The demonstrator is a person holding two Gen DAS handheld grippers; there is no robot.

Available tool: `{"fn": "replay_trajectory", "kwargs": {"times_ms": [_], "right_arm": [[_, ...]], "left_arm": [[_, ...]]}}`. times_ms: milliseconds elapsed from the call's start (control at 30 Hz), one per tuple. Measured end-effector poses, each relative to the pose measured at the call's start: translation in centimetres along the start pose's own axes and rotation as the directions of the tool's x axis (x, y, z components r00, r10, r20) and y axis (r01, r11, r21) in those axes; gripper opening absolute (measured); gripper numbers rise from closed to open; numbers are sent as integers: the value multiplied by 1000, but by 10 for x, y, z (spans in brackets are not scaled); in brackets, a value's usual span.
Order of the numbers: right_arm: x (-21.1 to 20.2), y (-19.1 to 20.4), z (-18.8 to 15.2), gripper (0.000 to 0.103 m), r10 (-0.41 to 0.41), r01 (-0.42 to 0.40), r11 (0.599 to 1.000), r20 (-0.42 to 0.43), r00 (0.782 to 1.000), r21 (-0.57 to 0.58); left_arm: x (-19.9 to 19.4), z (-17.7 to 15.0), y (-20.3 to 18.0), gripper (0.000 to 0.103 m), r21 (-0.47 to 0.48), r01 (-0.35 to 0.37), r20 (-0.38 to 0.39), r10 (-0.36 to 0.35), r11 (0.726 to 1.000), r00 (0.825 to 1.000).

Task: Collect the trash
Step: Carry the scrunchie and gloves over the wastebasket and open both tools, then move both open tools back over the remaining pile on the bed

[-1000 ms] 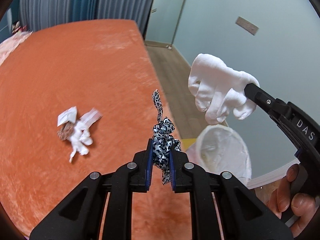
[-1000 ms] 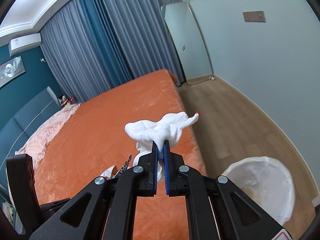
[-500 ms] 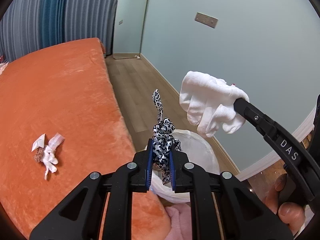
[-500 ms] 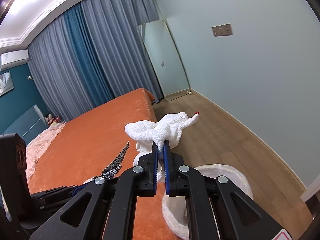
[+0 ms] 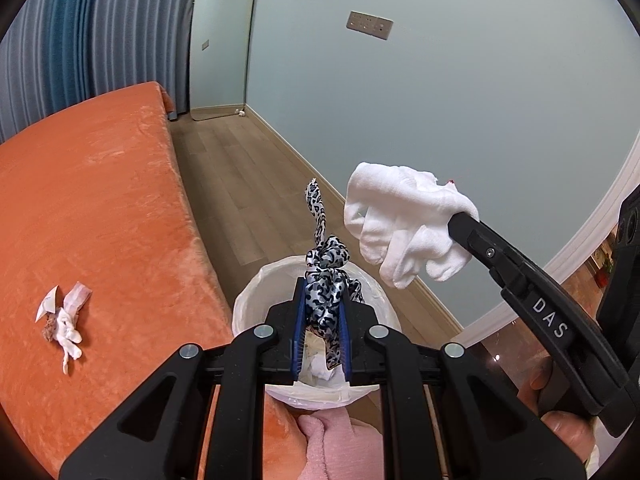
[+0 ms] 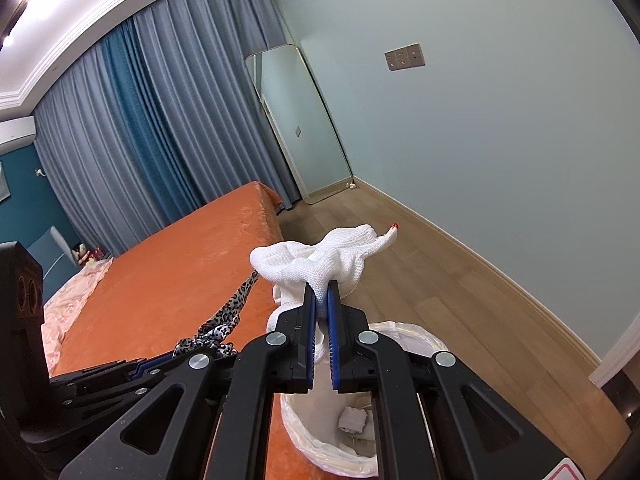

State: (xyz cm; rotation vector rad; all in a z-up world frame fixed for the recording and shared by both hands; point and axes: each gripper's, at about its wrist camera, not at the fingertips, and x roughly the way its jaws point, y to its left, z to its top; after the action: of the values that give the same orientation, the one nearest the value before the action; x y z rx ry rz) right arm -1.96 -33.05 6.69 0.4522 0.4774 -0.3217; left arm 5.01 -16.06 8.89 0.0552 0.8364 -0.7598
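Note:
My left gripper (image 5: 322,292) is shut on a leopard-print fabric strip (image 5: 325,276) and holds it directly above the white-lined trash bin (image 5: 256,300). My right gripper (image 6: 320,292) is shut on a bunched white cloth (image 6: 320,260) and holds it above and just beyond the bin (image 6: 404,330). In the left wrist view the white cloth (image 5: 404,220) hangs to the right of the strip. The strip also shows in the right wrist view (image 6: 228,316). A small heap of white tissue and wrappers (image 5: 64,320) lies on the orange bed (image 5: 92,208).
The bin stands on the wooden floor (image 5: 240,184) against the bed's edge and holds some paper trash (image 6: 352,420). A mirror (image 6: 300,120) leans on the wall by the curtains (image 6: 160,120). A pink cloth (image 5: 336,448) lies below the left gripper.
Both grippers have swung right from over the bed to over the trash bin, still holding their loads. The tissue heap on the bed has shifted to the left of the view.

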Motion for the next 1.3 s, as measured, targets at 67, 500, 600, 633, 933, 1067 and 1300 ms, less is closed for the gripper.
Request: {"fn": "replay_trajectory", "kwargs": {"times_ms": [67,500,600,633,933,1067,1300], "right_arm": [[-1,-2,0,6,-4,4,1000,0,1000,3],[0,-7,1,13,-11,11,1000,-9,1000,20],[-2,-3,3,13,-10,10,1000,-6,1000,16],[-2,-3,3,13,-9,9,1000,-5,1000,14],[-2,3,-4,22,0,0,1000,-12,1000,-5],[1,7,-5,22,9,-10,1000,-20,1000,-16],[5,11,-3,28,18,-19,999,-26,1000,-30]], "left_arm": [[4,0,-3,14,6,4,-7,-4,1000,1000],[14,2,-8,46,-11,-8,1,8,1000,1000],[13,2,-7,47,-11,-16,2,16,1000,1000],[13,3,-7,47,-12,-18,2,18,1000,1000],[5,1,7,47,-43,-30,7,30,999,1000],[1,0,15,47,-59,-31,9,31,998,999],[-6,-1,26,47,-83,-22,13,23,996,1000]]}}
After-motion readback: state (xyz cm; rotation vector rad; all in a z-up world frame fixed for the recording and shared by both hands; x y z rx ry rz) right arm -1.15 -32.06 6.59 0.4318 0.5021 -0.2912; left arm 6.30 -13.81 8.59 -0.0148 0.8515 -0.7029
